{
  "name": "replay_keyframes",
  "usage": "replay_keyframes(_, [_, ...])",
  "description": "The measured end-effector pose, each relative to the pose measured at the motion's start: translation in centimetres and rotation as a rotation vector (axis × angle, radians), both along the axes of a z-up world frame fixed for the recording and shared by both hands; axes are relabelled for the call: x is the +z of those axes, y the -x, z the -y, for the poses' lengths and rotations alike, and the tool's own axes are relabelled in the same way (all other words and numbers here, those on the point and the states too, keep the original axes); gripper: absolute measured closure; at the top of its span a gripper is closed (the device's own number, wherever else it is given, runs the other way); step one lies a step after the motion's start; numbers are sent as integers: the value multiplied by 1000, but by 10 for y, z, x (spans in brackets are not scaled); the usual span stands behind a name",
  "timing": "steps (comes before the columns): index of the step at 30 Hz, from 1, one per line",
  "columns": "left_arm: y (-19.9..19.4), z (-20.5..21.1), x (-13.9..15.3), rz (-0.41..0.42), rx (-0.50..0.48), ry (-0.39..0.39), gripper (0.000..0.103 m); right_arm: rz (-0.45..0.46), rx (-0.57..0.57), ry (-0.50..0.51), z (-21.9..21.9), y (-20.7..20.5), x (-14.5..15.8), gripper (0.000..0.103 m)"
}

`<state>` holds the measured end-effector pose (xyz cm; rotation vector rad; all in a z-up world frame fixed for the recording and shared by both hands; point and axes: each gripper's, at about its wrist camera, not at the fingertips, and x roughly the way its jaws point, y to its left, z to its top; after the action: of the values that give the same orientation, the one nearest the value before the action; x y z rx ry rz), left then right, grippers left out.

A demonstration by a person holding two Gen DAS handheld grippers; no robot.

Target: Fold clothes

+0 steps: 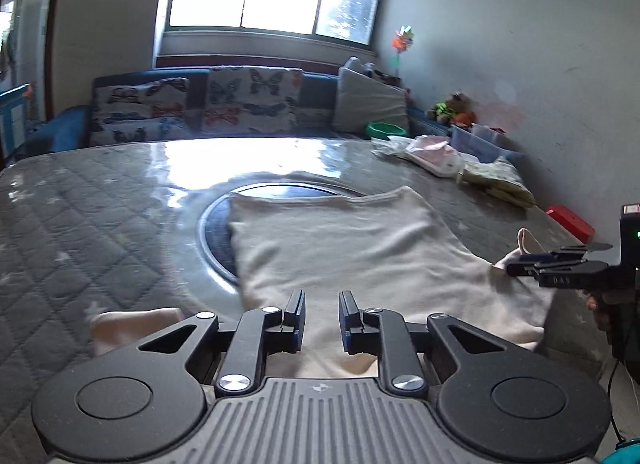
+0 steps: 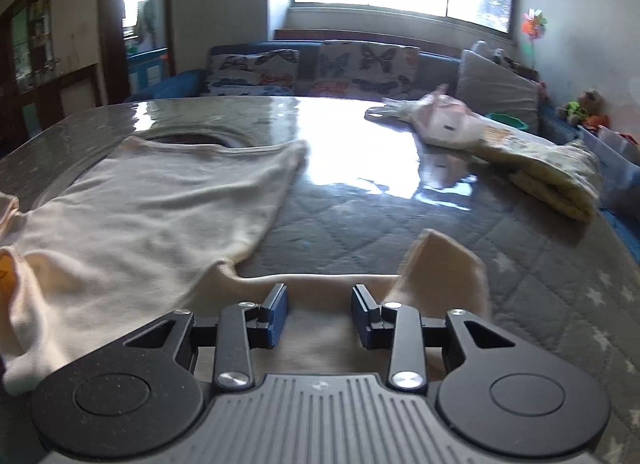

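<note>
A cream long-sleeved top (image 1: 344, 248) lies spread on the quilted grey table cover, its hem partly over a round dark inset. My left gripper (image 1: 322, 300) is open just above the near end of the top, fingers apart over the cloth. The right gripper (image 1: 516, 264) shows from the side at the top's right sleeve, which stands up beside its fingers. In the right wrist view the top (image 2: 152, 207) lies to the left, and my right gripper (image 2: 319, 296) is open over the sleeve, whose cuff (image 2: 444, 264) is folded up to the right.
A folded yellow cloth (image 2: 548, 171) and a pink bundle (image 2: 444, 123) lie at the table's far right. A red box (image 1: 570, 221) sits at the right edge. A sofa with butterfly cushions (image 1: 252, 99) stands behind the table. A round dark inset (image 1: 216, 236) is in the table.
</note>
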<state>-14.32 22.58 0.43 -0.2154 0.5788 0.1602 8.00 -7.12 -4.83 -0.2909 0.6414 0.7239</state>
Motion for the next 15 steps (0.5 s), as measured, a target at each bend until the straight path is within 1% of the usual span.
replay_keyframes(2, [-11, 4, -4, -8, -28, 7, 83, 28, -40, 22, 10, -5, 1, 69])
replay_keyframes(4, [-20, 8, -9, -18, -58, 15, 83, 88, -123, 77, 29, -11, 1, 65])
replay_keyframes(5, [-23, 11, -11, -25, -80, 17, 83, 99, -165, 107, 36, -15, 1, 64])
replay_keyframes(6, [-26, 14, -14, -33, -102, 19, 83, 96, -203, 117, 44, -20, -1, 62])
replay_keyframes(7, [-29, 18, -16, -41, -126, 20, 80, 90, -227, 114, 51, -22, -1, 59])
replay_keyframes(8, [-28, 22, -18, -51, -156, 21, 79, 78, -275, 107, 63, -27, 1, 56])
replay_keyframes(10, [-26, 30, -22, -70, -210, 16, 78, 98, -312, 123, 73, -27, 5, 55])
replay_keyframes(13, [-13, 39, -27, -113, -288, -21, 78, 145, -294, 148, 72, -17, 14, 55])
replay_keyframes(15, [-4, 45, -31, -146, -336, -54, 78, 137, -222, 116, 64, -4, 23, 49])
